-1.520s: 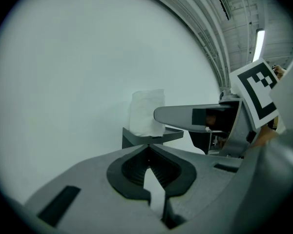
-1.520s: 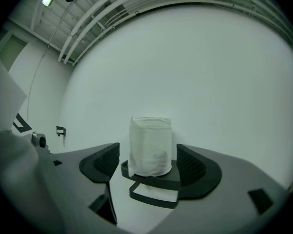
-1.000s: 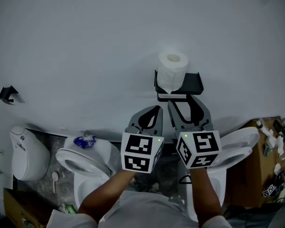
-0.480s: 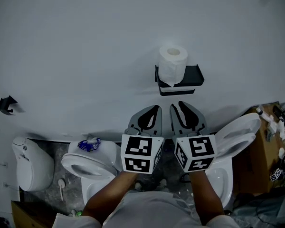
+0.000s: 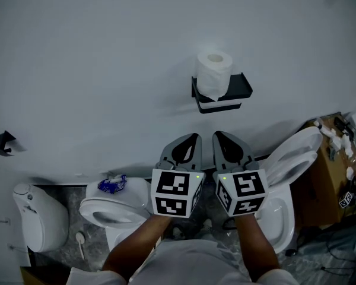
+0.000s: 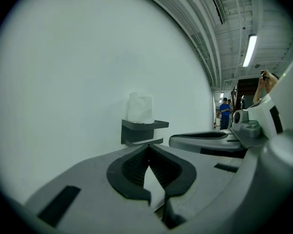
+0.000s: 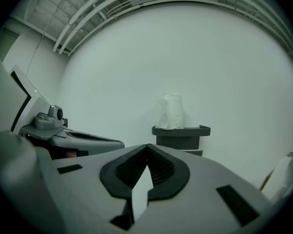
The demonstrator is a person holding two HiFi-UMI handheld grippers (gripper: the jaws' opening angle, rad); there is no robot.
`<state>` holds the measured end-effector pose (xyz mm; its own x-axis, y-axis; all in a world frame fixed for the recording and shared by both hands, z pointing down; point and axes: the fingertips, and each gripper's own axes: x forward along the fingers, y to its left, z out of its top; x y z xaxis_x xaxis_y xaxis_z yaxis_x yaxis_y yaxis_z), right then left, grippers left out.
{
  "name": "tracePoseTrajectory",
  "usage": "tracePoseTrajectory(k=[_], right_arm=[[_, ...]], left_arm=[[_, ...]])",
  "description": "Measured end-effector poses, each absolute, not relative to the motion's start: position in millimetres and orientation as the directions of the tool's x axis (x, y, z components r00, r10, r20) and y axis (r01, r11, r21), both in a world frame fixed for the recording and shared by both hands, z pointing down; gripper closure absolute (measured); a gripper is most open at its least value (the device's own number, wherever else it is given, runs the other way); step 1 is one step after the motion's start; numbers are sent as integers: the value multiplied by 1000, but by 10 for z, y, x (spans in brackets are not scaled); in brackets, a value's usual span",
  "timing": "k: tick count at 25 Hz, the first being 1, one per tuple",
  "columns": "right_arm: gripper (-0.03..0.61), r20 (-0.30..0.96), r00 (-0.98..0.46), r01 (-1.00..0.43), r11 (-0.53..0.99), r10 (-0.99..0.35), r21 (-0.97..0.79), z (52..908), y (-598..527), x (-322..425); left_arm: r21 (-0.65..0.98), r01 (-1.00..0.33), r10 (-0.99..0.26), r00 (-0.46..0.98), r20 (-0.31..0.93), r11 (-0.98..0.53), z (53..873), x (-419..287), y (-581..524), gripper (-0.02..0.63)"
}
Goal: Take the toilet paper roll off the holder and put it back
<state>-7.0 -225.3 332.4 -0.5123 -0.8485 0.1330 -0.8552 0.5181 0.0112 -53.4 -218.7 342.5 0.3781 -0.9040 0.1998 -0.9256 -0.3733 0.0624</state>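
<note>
Toilet paper roll point(image 5: 214, 75) is seen upright on the black holder point(image 5: 238, 88), which is fixed to the wall. Both claws are held side by side, well below it & apart from it. Left claw point(image 5: 193, 138) is shut on nothing; right claw point(image 5: 217, 136) is likewise closed & empty. Judged: roll is seated, no grasp in hand, so either pre-start or done. If take-off is due, a claw must be opened, raised to the roll & closed on its sides w/o crushing. Toilets point(image 5: 115, 209) are shown only in head view; people point(image 6: 224, 112) in a far corridor only in left gripper view.
</note>
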Motion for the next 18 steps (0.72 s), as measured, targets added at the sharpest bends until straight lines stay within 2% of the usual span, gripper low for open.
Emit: tracePoseTrajectory(k=[18], right_arm=[[575,154,-471,-876,480,-869,30,3415,-2188,-217]], left_arm=[[88,-900,-875,436,208,-427,3508,-658,-2183,611]])
